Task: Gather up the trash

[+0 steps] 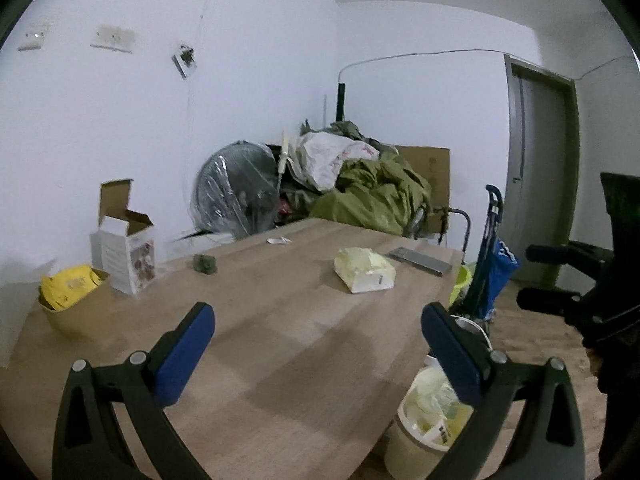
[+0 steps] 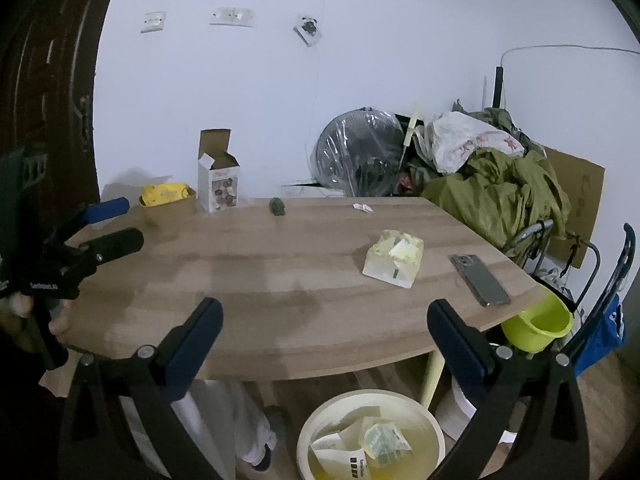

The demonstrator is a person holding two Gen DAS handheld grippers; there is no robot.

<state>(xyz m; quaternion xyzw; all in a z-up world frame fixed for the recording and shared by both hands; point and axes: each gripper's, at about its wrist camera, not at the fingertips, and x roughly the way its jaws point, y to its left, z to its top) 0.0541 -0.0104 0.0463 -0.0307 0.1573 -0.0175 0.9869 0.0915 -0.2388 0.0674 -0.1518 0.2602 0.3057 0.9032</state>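
Bare wooden tabletop (image 2: 248,280) near its front edge, pale round trash bin (image 2: 370,436) below, left gripper (image 1: 318,328) and right gripper (image 2: 325,322) both wide, holding nothing.

Bare tabletop (image 2: 240,264) stretches ahead; tissue pack (image 2: 394,258) and phone (image 2: 480,280) crowd its right.

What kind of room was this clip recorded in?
Probably a spare room at home used for storage: a wooden table against a bare wall, a plastic-wrapped fan, heaped clothes and bags, and a trash bin on the floor.
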